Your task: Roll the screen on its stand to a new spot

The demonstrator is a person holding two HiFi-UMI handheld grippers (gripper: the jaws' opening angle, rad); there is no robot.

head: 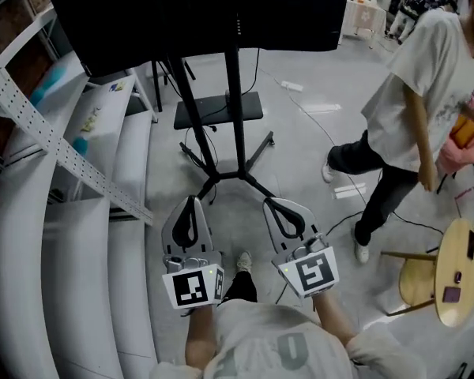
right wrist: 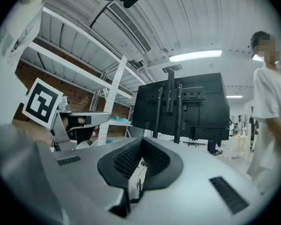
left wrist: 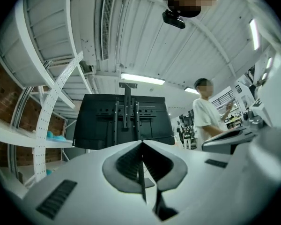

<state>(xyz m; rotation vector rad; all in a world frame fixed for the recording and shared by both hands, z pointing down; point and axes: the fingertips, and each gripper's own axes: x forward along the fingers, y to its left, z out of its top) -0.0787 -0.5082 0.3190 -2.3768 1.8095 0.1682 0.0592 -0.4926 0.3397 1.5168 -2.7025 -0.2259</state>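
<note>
Both tongs clenched, empty: left gripper [head: 192,200], right gripper [head: 271,203]; screen [head: 197,14] at frame top looks top-heavy, so I'd push mid-pole on the stand [head: 235,109], slowly.

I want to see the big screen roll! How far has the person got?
Done: nothing visible so far. In hand: the left tongs and right tongs are shut, empty, pointing at the stand under the screen. Still to do: take hold of the stand and roll it elsewhere.
</note>
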